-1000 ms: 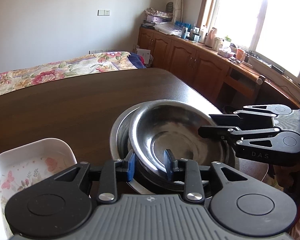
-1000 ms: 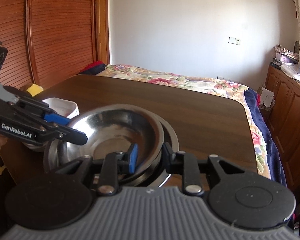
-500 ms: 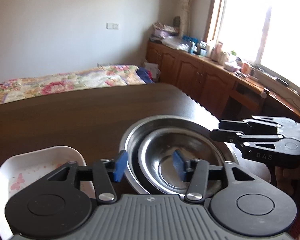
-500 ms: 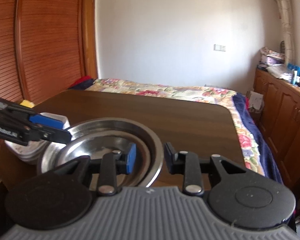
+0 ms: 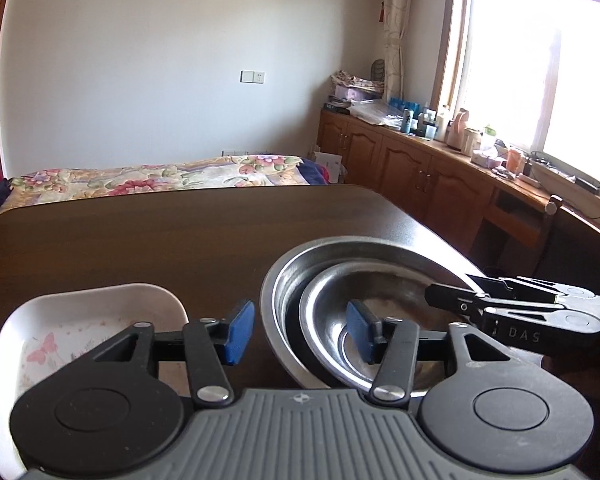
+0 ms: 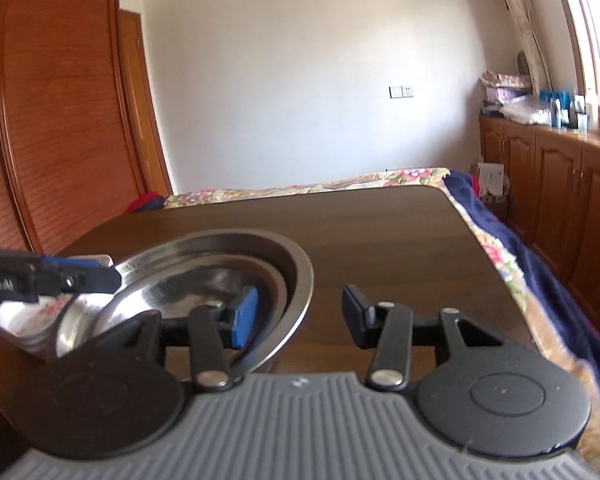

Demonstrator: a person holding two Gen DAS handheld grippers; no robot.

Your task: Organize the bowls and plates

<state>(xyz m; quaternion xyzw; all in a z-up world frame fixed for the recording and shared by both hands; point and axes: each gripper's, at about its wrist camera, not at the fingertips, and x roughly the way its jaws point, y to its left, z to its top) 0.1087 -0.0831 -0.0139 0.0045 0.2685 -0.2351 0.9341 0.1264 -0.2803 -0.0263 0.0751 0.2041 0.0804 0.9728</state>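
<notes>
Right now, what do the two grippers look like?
Both match. The left gripper has a ribbed grey body, two round black discs, black linkage arms with silver pivot pins, and blue pads on its fingers. The right gripper is the same build. From the side, white lettering shows: "DAS" on the right one, partly legible text on the left.

The far half of the dark tabletop (image 5: 180, 232) lies bare, open for a gripper to cross from either side. Near the front edge the way is crowded: a white dish (image 5: 100, 312) on the left, and just beside it two nested steel bowls (image 5: 320, 280). The right gripper (image 5: 452, 300) reaches over the bowls' right rim, the left gripper (image 6: 100, 276) over their left rim. Bare tabletop runs right of the bowls to the edge
</notes>
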